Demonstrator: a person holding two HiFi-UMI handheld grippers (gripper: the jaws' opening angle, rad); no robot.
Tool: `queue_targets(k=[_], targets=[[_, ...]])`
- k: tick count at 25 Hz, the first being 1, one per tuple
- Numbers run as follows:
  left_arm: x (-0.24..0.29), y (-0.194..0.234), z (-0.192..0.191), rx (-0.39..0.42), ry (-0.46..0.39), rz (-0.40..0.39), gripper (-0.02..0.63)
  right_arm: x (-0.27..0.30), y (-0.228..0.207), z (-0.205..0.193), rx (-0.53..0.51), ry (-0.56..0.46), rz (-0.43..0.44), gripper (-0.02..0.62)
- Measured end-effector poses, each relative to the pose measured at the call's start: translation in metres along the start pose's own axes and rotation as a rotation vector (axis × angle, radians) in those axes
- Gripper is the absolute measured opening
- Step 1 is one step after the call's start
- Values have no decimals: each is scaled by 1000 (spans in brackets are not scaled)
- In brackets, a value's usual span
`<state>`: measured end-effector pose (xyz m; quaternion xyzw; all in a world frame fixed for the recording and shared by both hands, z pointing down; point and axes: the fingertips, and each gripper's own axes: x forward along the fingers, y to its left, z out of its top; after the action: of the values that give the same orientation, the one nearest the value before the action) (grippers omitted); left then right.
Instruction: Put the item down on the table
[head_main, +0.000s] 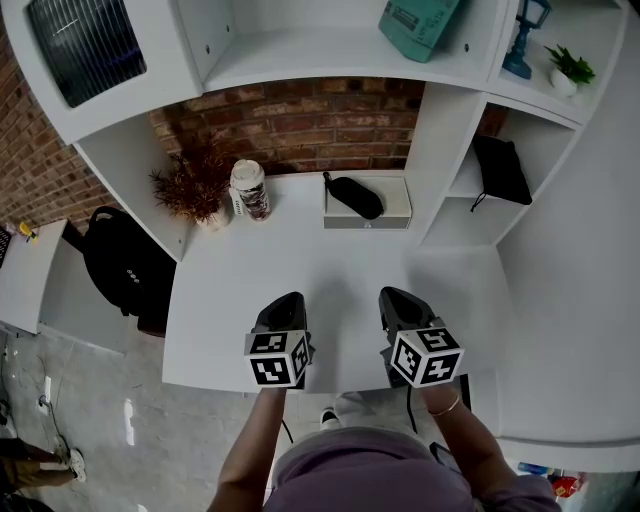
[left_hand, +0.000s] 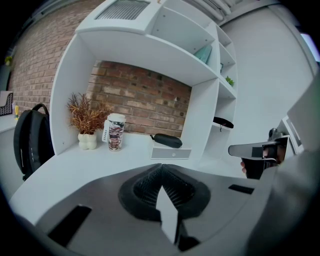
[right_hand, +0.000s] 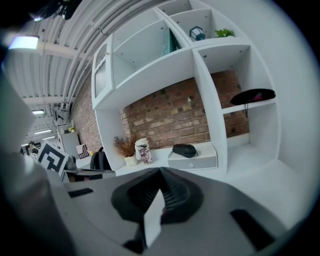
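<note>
Both your left gripper and right gripper are closed on nothing. If the item is the cup, it stands on the table at 11 o'clock: likely light, stiff, tippy; grip mid-body.

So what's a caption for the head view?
Left gripper and right gripper shut over a white table, cup and plant behind.

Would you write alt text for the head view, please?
A person holds the left gripper and right gripper side by side above a white table, jaws together; a cup, dried plant and black pouch sit at the back.
</note>
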<state>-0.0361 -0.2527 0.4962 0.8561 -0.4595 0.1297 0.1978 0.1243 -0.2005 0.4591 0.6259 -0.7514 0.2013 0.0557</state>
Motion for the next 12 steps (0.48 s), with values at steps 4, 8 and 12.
queue_targets(k=[4,8,12], targets=[[0,-2,1,-2,-2,3,0,-2,-4,-2,13,6,-3,3],[1,-3,0,-5,-3,8,0,-2,-8,-3,15,12,3,3],[2,-2,0,-6,-5,16,0,0,-10,-4,6,13,3,3]])
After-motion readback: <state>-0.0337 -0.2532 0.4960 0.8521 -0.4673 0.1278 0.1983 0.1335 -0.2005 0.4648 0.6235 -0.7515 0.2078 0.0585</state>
